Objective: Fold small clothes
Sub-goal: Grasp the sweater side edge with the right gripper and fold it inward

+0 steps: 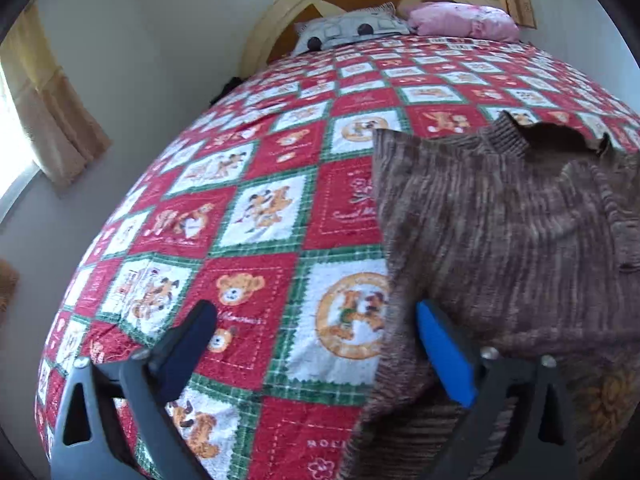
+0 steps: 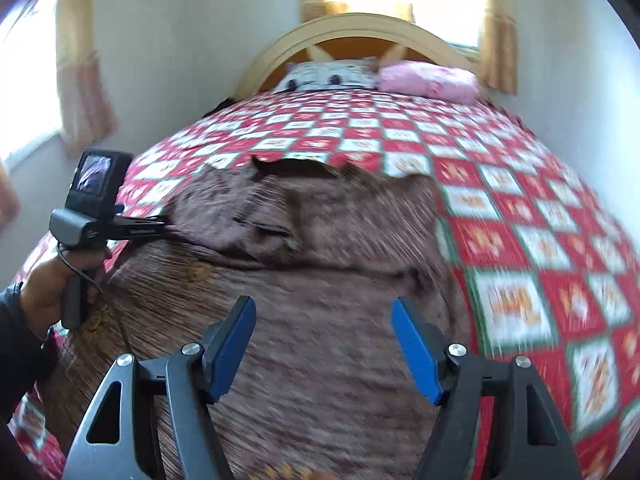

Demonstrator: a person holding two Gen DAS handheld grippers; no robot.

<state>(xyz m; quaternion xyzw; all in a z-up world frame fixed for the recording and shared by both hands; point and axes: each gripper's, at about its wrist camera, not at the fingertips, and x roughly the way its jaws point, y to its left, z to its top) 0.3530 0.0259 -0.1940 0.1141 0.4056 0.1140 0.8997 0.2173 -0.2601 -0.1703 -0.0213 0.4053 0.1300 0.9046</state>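
A brown striped knit sweater [image 1: 500, 240] lies spread on the bed, its collar at the far end and a sleeve folded in over the body. My left gripper [image 1: 314, 312] stands wide open at the sweater's left edge. Its right finger [image 1: 444, 352] is over the knit and its left finger is over the quilt, with nothing pinched. In the right wrist view the same sweater [image 2: 320, 248] fills the middle, blurred. My right gripper [image 2: 323, 302] is open above the lower body of the sweater. The left gripper [image 2: 156, 226], held by a hand [image 2: 44, 288], reaches the sweater's left side.
The bed carries a red, white and green teddy-bear patchwork quilt [image 1: 260, 208]. A grey-white pillow [image 1: 348, 30] and a pink pillow [image 1: 464, 20] lean on the curved wooden headboard [image 2: 348, 28]. Curtained windows [image 1: 52, 120] and walls close in on the left and behind.
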